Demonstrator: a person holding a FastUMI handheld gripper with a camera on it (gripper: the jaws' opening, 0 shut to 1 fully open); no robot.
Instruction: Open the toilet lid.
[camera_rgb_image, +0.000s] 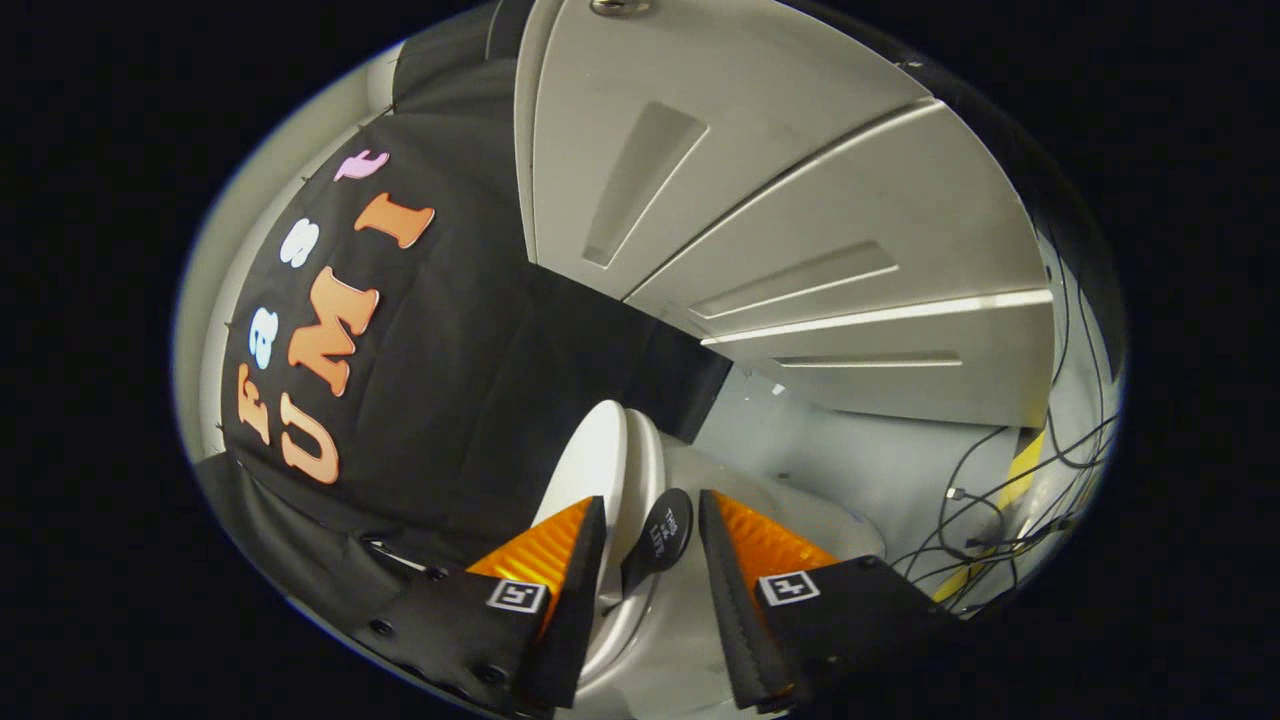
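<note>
The white toilet lid (598, 455) stands raised, seen almost edge-on, with the black cloth wall behind it. A round black pull tab (664, 532) sticks out from the lid's rim and sits in the gap between my fingers. My gripper (652, 498) is open; neither finger clearly presses on the tab. The left finger (545, 555) overlaps the lid's lower part, and the right finger (760, 550) lies over the white toilet body (800, 520). The seat and bowl rim (640, 630) run down between the fingers.
Grey cabinet panels (800, 200) with recessed handles rise beyond the toilet. Loose black cables (1000, 490) and a yellow strip (1025, 465) lie on the pale floor to the right. The black cloth wall (450, 380) hangs close on the left.
</note>
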